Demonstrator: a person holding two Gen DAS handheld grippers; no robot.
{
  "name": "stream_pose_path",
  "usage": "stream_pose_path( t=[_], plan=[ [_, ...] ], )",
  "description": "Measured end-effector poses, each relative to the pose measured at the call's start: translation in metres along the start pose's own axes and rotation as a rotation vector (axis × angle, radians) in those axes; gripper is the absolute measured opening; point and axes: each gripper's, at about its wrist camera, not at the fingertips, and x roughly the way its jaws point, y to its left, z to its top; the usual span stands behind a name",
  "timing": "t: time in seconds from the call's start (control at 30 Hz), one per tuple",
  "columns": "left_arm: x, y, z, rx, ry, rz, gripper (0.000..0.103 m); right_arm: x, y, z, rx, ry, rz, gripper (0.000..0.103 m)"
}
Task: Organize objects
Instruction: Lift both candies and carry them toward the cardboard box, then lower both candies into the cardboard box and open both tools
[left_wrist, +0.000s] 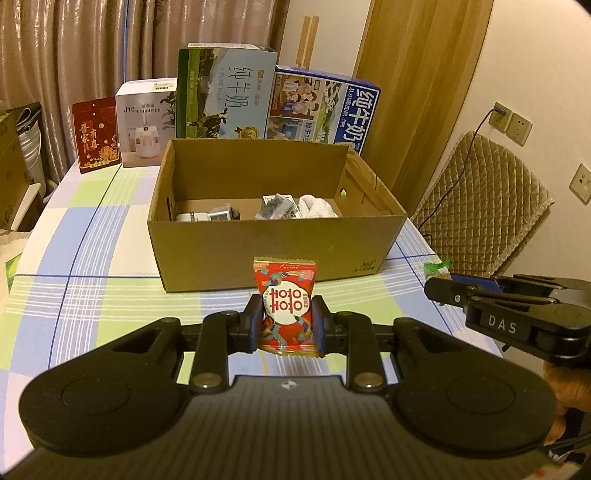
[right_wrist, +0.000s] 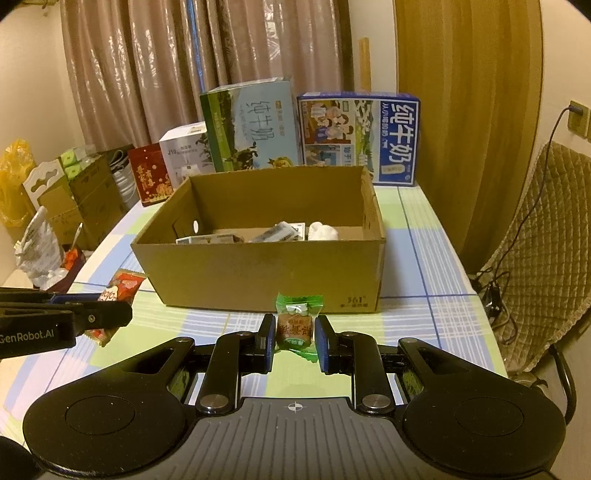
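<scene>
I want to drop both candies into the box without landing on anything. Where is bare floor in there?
In the cardboard box, bare floor shows along the back wall and in the right back corner. The white packets and white wad crowd the middle; the near part is hidden behind the front wall.

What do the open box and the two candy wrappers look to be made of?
Box: plain brown cardboard, matte, raw cut edges. Red candy: glossy printed plastic or foil film, crimped serrated ends. Green candy: thin partly clear plastic film, twisted ends, brown sweet showing through.
</scene>
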Motion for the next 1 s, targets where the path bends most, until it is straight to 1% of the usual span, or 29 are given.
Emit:
stream_pose_path(
  t=[0.33,0.43,0.67,1.0],
  plan=[
    [0.007,0.004,0.013,-0.001,-0.005,-0.014,0.023,0.009,-0.002,0.010,-0.005,0.005,0.007,0.020],
    [0.010,0.006,0.019,-0.001,-0.005,-0.019,0.023,0.013,-0.006,0.018,0.006,0.010,0.019,0.019],
    [0.018,0.009,0.048,0.020,-0.026,-0.018,0.023,0.021,-0.012,0.054,0.014,-0.010,0.039,0.019],
    [0.048,0.014,0.093,0.041,-0.019,-0.021,0.023,0.049,-0.019,0.104,0.006,-0.015,0.052,0.020]
  ],
)
